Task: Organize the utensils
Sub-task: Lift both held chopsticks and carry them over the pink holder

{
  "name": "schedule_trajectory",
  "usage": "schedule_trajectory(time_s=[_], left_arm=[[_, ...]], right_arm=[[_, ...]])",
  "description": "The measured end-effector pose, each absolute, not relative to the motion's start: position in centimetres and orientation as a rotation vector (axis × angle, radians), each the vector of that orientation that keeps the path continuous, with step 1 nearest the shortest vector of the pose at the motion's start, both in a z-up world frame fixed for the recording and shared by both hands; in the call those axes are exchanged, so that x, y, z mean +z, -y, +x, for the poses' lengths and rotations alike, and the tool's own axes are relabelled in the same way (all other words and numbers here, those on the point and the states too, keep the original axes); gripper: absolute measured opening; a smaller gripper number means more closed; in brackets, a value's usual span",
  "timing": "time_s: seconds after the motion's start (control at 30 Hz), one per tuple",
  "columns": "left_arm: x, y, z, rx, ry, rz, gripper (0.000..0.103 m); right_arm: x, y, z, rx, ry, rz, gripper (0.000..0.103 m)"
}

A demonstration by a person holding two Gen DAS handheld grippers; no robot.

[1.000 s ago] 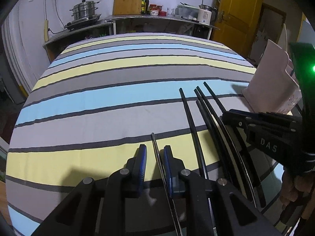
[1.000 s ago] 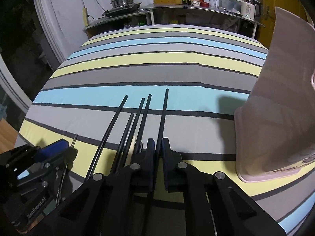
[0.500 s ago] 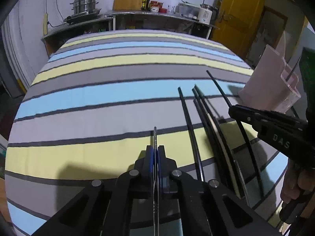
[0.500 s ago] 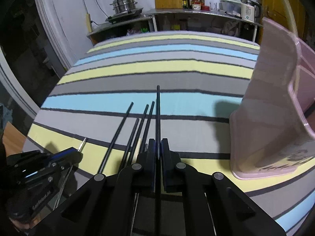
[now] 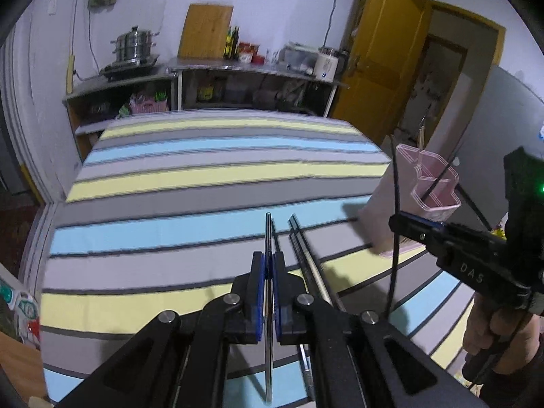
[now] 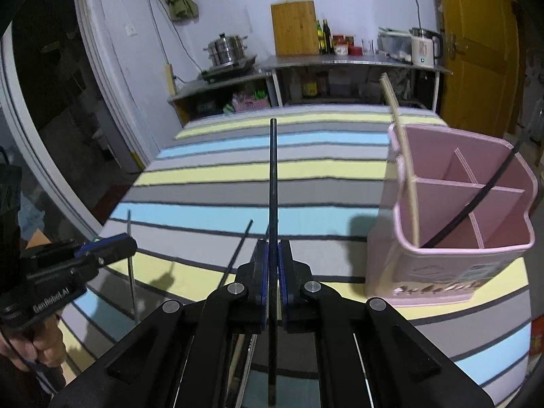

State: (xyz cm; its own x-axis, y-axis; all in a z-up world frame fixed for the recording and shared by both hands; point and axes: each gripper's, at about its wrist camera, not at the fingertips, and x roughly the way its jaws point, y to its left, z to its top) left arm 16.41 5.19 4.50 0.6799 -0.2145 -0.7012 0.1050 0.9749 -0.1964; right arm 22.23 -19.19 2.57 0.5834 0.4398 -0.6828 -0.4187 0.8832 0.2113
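Observation:
My left gripper (image 5: 268, 265) is shut on a thin metal chopstick (image 5: 268, 234) and holds it above the striped table. My right gripper (image 6: 273, 251) is shut on a black chopstick (image 6: 273, 170), lifted well off the table. The right gripper also shows in the left wrist view (image 5: 401, 221), beside the pink utensil holder (image 5: 404, 183). The pink holder (image 6: 452, 255) stands at the right, with a black chopstick (image 6: 476, 200) and a wooden one (image 6: 404, 156) in it. More black chopsticks (image 5: 306, 255) lie on the cloth. The left gripper also shows in the right wrist view (image 6: 112, 248).
The table has a striped cloth (image 5: 204, 176) in yellow, blue and grey. A counter with a steamer pot (image 5: 134, 46) and a kettle (image 6: 423, 47) stands behind it. A yellow door (image 5: 384, 57) is at the back right.
Both grippers have closed on their chopsticks and lifted them off the table. The views have risen, and the pink holder's open top now shows.

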Motion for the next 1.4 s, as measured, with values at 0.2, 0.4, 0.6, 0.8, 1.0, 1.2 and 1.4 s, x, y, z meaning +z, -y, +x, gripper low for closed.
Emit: schedule_trajectory(time_s=[0.2,0.4,0.6,0.8,1.0,1.2,1.4], left_arm=[[7.9,-4.9,15.2,-0.203,-0.748,-0.141,0.004],[10.6,-4.1,14.8,-0.229,-0.72,-0.134,0.004],[12.2,-2.0,14.9,-0.287,-0.717,-0.137,0.004],[12.8,1.0,16.2,-0.358,-0.739,-0.152,0.004],[14.2,3.9,18.4,-0.427,-0.723,-0.183,0.004],[16.9,6.4,20.6,-0.48,-0.667,-0.198,0.004],[18.5,8.1,23.8,-0.477,-0.63,-0.204,0.004]], right_arm=[[5.2,20.5,20.5,0.497,-0.744,0.043,0.006],[7.2,21.8,19.3,0.487,-0.7,0.058,0.006],[8.7,23.7,17.8,0.471,-0.664,0.071,0.006],[9.4,26.3,17.3,0.43,-0.653,0.095,0.006],[10.6,29.5,17.8,0.372,-0.628,0.131,0.006],[13.2,32.5,19.0,0.322,-0.566,0.164,0.006],[15.3,33.9,21.0,0.285,-0.502,0.19,0.006]])
